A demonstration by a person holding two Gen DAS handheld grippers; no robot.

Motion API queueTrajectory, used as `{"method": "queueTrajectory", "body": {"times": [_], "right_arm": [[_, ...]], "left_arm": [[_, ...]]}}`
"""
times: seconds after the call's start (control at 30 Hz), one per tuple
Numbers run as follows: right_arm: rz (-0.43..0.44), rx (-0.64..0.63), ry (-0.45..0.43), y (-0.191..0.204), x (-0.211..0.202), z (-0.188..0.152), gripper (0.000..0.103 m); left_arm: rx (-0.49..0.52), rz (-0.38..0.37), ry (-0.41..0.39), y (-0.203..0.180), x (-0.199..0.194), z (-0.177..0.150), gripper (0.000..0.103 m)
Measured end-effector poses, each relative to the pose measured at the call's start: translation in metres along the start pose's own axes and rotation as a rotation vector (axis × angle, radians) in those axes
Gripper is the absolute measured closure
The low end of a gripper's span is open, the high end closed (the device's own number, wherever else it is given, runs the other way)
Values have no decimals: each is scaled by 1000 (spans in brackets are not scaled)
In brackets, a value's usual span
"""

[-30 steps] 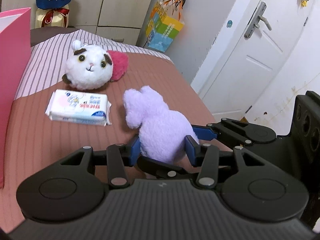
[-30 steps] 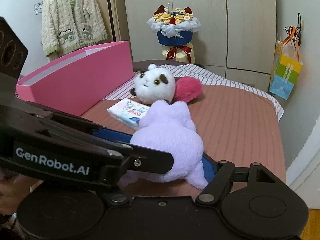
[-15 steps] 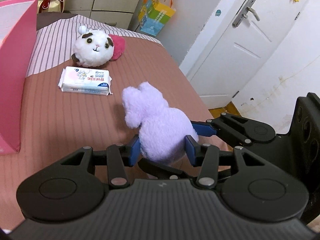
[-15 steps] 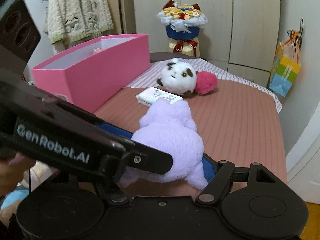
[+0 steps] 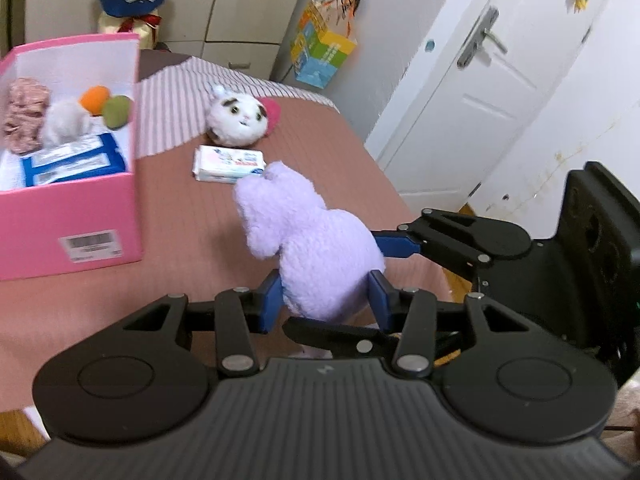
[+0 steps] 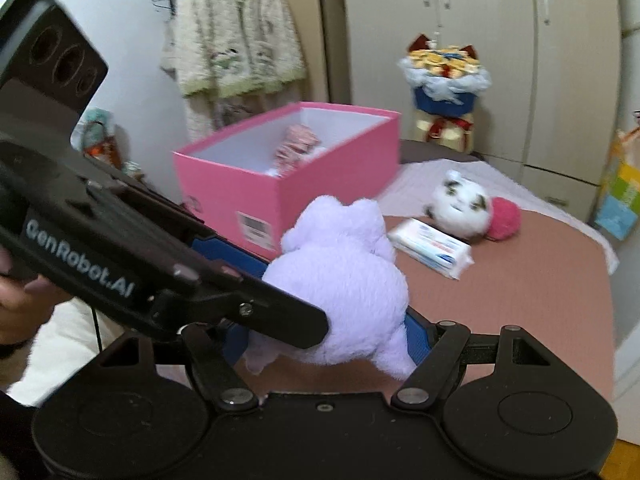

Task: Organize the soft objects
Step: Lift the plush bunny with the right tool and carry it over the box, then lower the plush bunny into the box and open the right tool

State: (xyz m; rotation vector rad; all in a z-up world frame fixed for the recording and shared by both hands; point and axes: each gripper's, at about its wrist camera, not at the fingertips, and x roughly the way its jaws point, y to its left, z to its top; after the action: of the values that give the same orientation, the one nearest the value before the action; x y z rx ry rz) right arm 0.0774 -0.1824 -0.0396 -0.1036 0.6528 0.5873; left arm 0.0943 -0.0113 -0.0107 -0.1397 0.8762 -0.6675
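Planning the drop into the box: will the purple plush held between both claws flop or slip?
The purple plush probably squashes: its fleece bulges around the left claw. Likely light and floppy, its head overhangs unsupported. Slipping seems unlikely, with the right claw pinching too.

Two plush toys, one tissue pack, one pink box

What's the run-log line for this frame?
left tool: shut on plush | right tool: shut on plush | box: open | cat, wipes: on bed

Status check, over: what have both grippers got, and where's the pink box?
Left gripper and right gripper both shut on purple plush. Pink box open, ahead-left. Nothing between them.
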Motion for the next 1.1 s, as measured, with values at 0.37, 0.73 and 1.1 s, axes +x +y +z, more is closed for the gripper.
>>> {"method": "queueTrajectory", "body": {"times": [0.37, 0.73, 1.1], "right_arm": [[134, -76, -53, 45, 1, 68, 24], [223, -29, -129, 35, 76, 125, 23], [336, 67, 9, 8, 183, 163, 23]], "left_arm": [[-16, 73, -127, 36, -80, 21, 59], [-67, 142, -197, 118, -73, 74, 59], [-200, 174, -249, 198, -36, 97, 60]]}}
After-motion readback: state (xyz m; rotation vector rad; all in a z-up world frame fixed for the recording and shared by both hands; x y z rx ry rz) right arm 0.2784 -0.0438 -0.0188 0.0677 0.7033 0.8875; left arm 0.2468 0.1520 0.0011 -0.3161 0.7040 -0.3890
